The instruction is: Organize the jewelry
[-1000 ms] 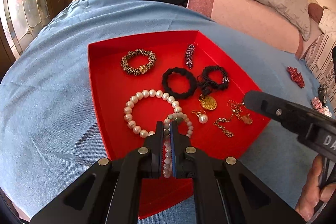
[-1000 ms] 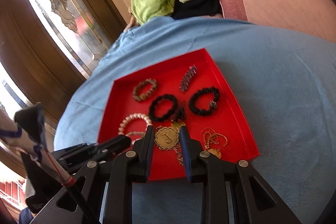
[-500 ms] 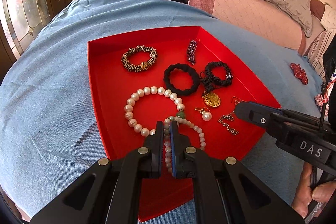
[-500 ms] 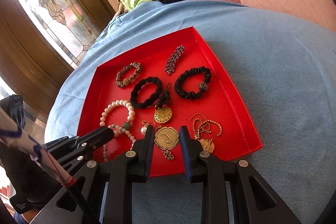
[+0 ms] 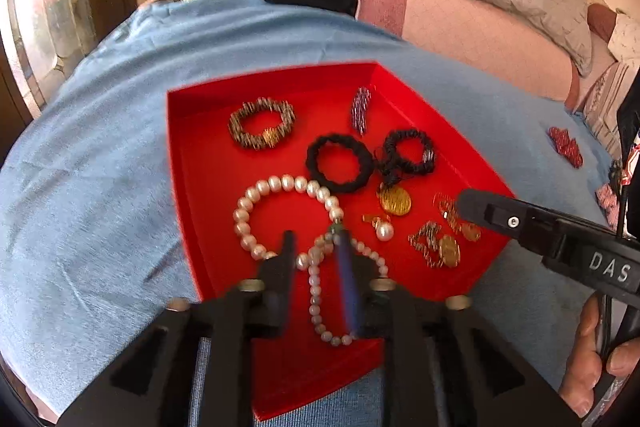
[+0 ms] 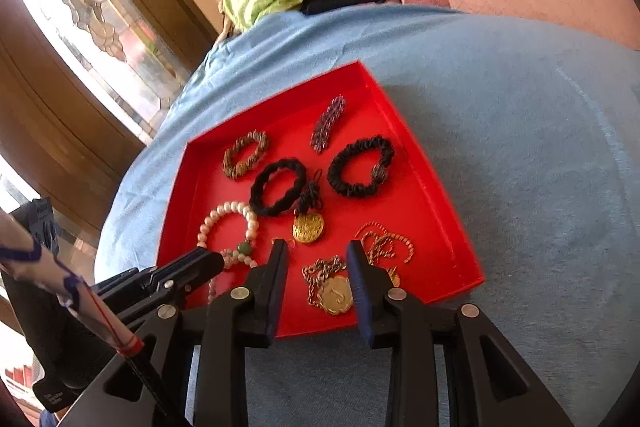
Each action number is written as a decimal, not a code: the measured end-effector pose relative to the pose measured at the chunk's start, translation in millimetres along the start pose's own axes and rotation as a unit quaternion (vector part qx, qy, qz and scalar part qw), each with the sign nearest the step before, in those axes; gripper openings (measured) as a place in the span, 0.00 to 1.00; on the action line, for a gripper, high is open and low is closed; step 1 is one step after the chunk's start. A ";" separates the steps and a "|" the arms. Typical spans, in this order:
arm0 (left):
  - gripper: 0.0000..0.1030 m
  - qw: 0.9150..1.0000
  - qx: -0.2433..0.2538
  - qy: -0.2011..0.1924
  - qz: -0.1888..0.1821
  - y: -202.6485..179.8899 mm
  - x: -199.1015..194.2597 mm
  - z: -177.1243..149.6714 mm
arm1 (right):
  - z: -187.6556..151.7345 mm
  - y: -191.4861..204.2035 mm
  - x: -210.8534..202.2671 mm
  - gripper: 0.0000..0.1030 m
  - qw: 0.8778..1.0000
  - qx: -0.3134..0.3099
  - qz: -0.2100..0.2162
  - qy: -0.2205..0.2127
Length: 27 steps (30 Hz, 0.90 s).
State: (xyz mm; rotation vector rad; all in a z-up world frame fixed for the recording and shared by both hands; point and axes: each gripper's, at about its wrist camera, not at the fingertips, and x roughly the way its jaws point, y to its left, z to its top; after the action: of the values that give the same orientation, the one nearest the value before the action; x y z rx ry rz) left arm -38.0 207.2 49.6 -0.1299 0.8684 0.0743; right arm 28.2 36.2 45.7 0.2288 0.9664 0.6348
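Both my claws hang over the red tray on the blue cloth, jewelry spread across its floor. My left claw has just been opening; its jaws stand apart with the small pearl strand lying loose between them, near the tray's closest corner and apparently no longer pinched. My right claw has also just been widening, its pads clear of the gold "J" pendant and its chain, which rest inside the tray's near edge. Deeper in the tray lie the large pearl bracelet, two black scrunchies and a beaded bracelet.

The risks, as I judge them: the strand could catch on a pad as I lift away and be dragged over the rim; the pendant's chain sits close to another gold chain and may tangle if nudged.
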 end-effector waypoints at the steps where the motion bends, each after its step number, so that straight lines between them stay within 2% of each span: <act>1: 0.41 1.000 -0.001 -0.013 0.004 -0.9 -5.0 1.2 | 1.1 -0.4 -3.2 0.32 1.000 0.001 0.001 -0.004; 3: 0.42 0.999 -0.004 -0.044 0.005 -3.5 -17.0 3.6 | 3.5 0.2 -12.6 0.33 1.000 -0.001 -0.004 -0.017; 4: 0.45 0.999 -0.005 -0.054 0.005 -4.5 -21.3 4.1 | 4.2 1.0 -18.9 0.38 1.000 -0.006 -0.010 -0.027; 5: 0.52 0.998 -0.009 -0.066 0.008 -5.7 -26.8 4.5 | 4.6 1.7 -24.7 0.46 0.999 -0.010 -0.014 -0.034; 7: 0.65 0.995 -0.018 -0.092 0.016 -7.2 -37.6 5.0 | 4.1 2.4 -34.9 0.57 0.998 -0.016 -0.024 -0.046; 9: 0.76 0.992 -0.024 -0.121 0.029 -10.2 -49.0 4.3 | 2.0 4.2 -44.1 0.61 0.997 -0.030 -0.043 -0.057; 11: 0.88 0.989 -0.033 -0.137 0.045 -12.6 -57.0 3.1 | -0.1 6.2 -49.4 0.70 0.995 -0.048 -0.065 -0.061; 14: 0.89 0.986 -0.045 -0.147 0.068 -14.6 -67.7 -0.8 | -5.4 13.3 -57.8 0.73 0.987 -0.086 -0.116 -0.068; 17: 0.91 0.983 -0.061 -0.137 0.111 -15.0 -79.3 -8.1 | -13.6 27.0 -71.6 0.82 0.971 -0.137 -0.177 -0.086; 20: 0.93 0.976 -0.078 -0.145 0.143 -14.6 -96.3 -20.4 | -24.0 32.8 -94.0 0.84 0.960 -0.165 -0.199 -0.110; 24: 0.95 0.972 -0.074 -0.142 0.172 -20.4 -118.8 -41.6 | -40.5 33.1 -125.2 0.86 0.955 -0.168 -0.208 -0.131; 26: 0.95 0.966 -0.067 -0.153 0.197 -27.3 -133.3 -57.3 | -51.7 36.7 -141.8 0.87 0.951 -0.172 -0.213 -0.143; 27: 0.95 0.965 -0.068 -0.159 0.197 -29.2 -140.2 -64.6 | -58.5 38.0 -151.6 0.87 0.950 -0.172 -0.211 -0.152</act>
State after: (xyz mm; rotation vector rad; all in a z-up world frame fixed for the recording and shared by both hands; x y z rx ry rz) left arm -173.8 167.4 118.0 -0.0693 0.5563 0.5143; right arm -96.6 -29.4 135.1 -0.1858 0.5682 0.3477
